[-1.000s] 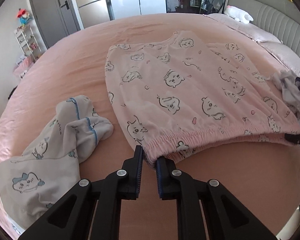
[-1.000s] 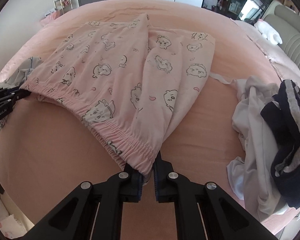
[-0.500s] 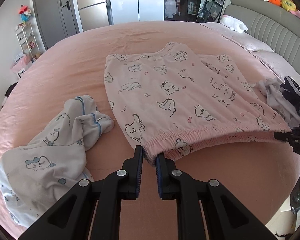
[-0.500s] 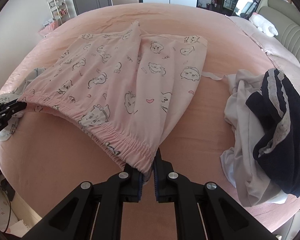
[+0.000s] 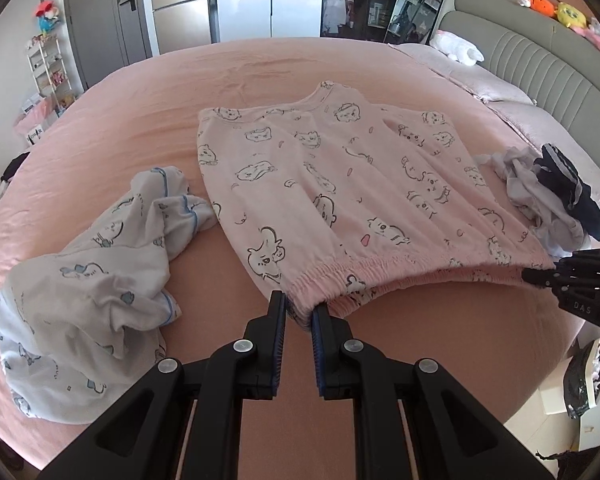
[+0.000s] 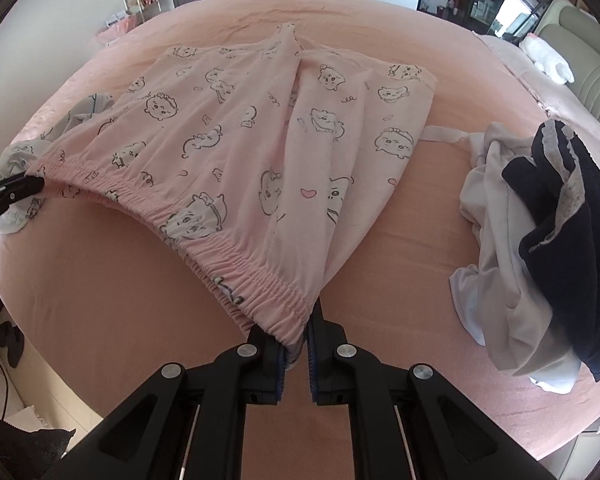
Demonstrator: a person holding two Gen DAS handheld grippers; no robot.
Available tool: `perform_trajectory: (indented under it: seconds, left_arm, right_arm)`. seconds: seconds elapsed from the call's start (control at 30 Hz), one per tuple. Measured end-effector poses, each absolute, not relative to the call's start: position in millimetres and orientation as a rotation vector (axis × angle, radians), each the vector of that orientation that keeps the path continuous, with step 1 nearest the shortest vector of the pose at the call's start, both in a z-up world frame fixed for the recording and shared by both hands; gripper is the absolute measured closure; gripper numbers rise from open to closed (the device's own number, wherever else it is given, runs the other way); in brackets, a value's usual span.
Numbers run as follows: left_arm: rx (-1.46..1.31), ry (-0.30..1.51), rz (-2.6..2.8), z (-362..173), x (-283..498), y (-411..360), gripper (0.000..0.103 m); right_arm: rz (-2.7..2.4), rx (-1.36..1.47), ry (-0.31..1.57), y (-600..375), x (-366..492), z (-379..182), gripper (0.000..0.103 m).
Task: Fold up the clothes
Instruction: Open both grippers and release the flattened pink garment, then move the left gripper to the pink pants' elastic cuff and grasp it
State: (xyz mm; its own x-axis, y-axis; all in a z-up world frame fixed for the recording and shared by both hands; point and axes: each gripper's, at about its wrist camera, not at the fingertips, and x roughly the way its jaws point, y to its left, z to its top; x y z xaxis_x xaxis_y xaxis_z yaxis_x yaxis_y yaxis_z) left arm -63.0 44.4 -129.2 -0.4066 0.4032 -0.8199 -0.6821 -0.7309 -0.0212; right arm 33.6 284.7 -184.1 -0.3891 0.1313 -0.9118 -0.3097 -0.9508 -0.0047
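Pink pyjama shorts [image 5: 340,184] with cartoon prints lie spread on the pink bed, legs pointing away; they also show in the right wrist view [image 6: 236,152]. My left gripper [image 5: 299,312] is shut on the left end of the elastic waistband. My right gripper [image 6: 296,336] is shut on the other end of the waistband. The waistband hangs stretched between them, lifted off the bed. The right gripper shows at the right edge of the left wrist view [image 5: 540,274], and the left gripper at the left edge of the right wrist view [image 6: 24,186].
A crumpled white garment with blue trim [image 5: 96,280] lies left of the shorts. A pile of white and navy clothes [image 6: 540,232] lies to their right. The padded headboard [image 5: 540,64] and pillows are at the far right. The bed's near edge [image 6: 560,440] drops to the floor.
Both grippers have pulled back and risen with the waistband, drawing the shorts toward the near bed edge and stretching them flatter. More of the room and bed shows.
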Motion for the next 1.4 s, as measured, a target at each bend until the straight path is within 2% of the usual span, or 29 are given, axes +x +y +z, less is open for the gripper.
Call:
perform_trajectory:
  seconds: [0.33,0.67,0.87,0.9,0.93,0.97,1.0,1.03,1.07,1.1,1.13,1.4]
  left_arm:
    - [-1.129,0.487,2.180,-133,-58,35,0.092]
    - [-1.155,0.370,2.168,-133,-66,30,0.092]
    - [-1.188,0.394,2.144,-136,-63,38,0.090]
    - [-1.191,0.412,2.138,-137,-62,39,0.087]
    - [-1.193,0.428,2.137,-138,-61,40,0.085]
    - [-1.192,0.442,2.141,-139,-60,41,0.077]
    - [-1.191,0.453,2.145,-139,-59,41,0.062]
    - [-1.190,0.455,2.148,-139,-59,41,0.051]
    - [-1.186,0.451,2.149,-138,-58,41,0.033]
    - [-1.181,0.444,2.150,-137,-58,41,0.025]
    - [-1.174,0.440,2.152,-136,-57,41,0.025]
    - [-1.123,0.529,2.111,-134,-47,61,0.022]
  right_arm:
    - [2.414,-1.589,0.238,280,33,-185,0.097]
    - [2.404,-1.574,0.251,277,40,-183,0.097]
    - [2.403,-1.556,0.289,276,42,-180,0.094]
    - [2.401,-1.560,0.300,277,42,-179,0.092]
    - [2.390,-1.567,0.304,277,42,-179,0.087]
    - [2.380,-1.575,0.308,277,42,-179,0.076]
    - [2.374,-1.574,0.304,276,43,-179,0.070]
    - [2.379,-1.565,0.298,274,44,-177,0.057]
    - [2.384,-1.554,0.292,272,46,-175,0.048]
    - [2.396,-1.542,0.289,270,47,-173,0.045]
    - [2.405,-1.537,0.281,268,48,-170,0.041]
    - [2.483,-1.534,0.273,249,42,-152,0.034]
